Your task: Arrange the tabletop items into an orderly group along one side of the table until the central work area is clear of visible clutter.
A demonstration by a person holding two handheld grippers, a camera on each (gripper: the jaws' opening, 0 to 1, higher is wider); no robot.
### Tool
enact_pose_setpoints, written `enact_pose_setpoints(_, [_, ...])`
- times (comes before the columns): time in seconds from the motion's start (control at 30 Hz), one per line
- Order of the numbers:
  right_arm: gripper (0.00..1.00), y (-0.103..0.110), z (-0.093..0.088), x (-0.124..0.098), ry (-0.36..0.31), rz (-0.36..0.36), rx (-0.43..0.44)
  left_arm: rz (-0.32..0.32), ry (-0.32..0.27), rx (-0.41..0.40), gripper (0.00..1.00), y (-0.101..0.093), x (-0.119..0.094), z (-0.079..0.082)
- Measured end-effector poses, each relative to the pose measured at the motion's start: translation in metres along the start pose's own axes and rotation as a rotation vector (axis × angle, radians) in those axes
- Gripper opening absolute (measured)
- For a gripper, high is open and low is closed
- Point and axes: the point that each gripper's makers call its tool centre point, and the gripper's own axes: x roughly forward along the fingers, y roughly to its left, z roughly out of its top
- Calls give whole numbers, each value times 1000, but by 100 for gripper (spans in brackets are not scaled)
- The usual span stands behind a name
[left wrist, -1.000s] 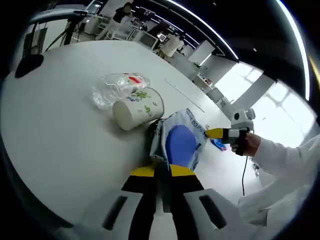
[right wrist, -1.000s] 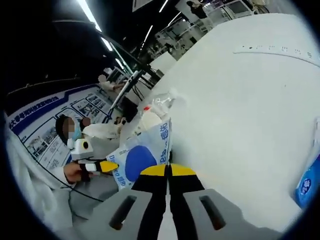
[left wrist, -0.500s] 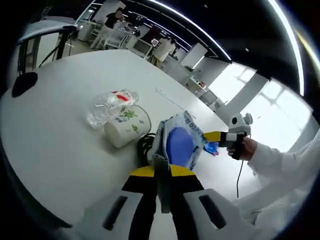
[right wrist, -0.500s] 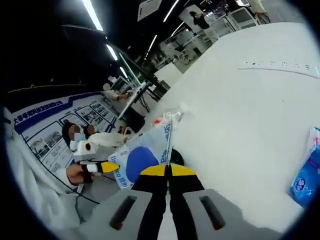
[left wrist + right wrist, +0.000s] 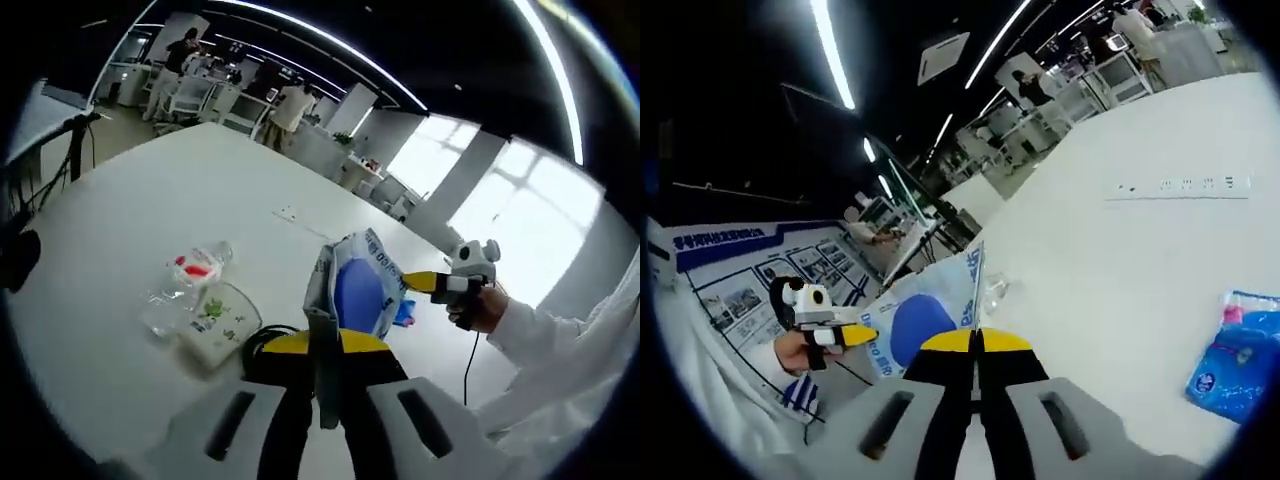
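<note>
A white bag with a blue oval print (image 5: 357,285) hangs in the air between both grippers. My left gripper (image 5: 325,340) is shut on its near edge. The right gripper (image 5: 437,283), held in a hand, pinches the far edge. In the right gripper view my right gripper (image 5: 975,337) is shut on the same bag (image 5: 925,318), and the left gripper (image 5: 843,337) grips its other side. Below on the white table (image 5: 120,220) lie a tipped paper cup (image 5: 215,327), a crushed clear bottle with a red label (image 5: 187,283) and a black cable coil (image 5: 265,340).
A blue tissue packet (image 5: 1230,362) lies flat on the table, and it peeks out behind the bag as the blue packet (image 5: 404,312). A white power strip (image 5: 1185,185) lies farther across the table. People and desks stand in the background.
Both grippers have risen with the bag held between them, so the cup, bottle and cable now lie farther below. The blue packet has come into fuller sight on the right.
</note>
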Motion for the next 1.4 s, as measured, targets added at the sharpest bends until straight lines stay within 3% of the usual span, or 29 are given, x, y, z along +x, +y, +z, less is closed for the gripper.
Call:
enact_pose_setpoints(0.07, [0, 0, 12, -7, -56, -9, -1, -24, 10, 17, 4, -4, 8, 14])
enact_pose_setpoints(0.33, [0, -8, 38, -33, -174, -94, -1, -104, 41, 82, 4, -20, 39, 58])
enact_pose_setpoints(0.7, [0, -25, 49, -58, -295, -216, 24, -174, 98, 176, 4, -36, 87, 87])
enact_pose_setpoints(1.03, [0, -40, 37, -63, -349, -297, 73, -196, 160, 218, 3, -32, 123, 85])
enact_pose_setpoints(1.4, [0, -71, 19, -56, -354, -382, 131, -189, 242, 195, 3, -8, 166, 65])
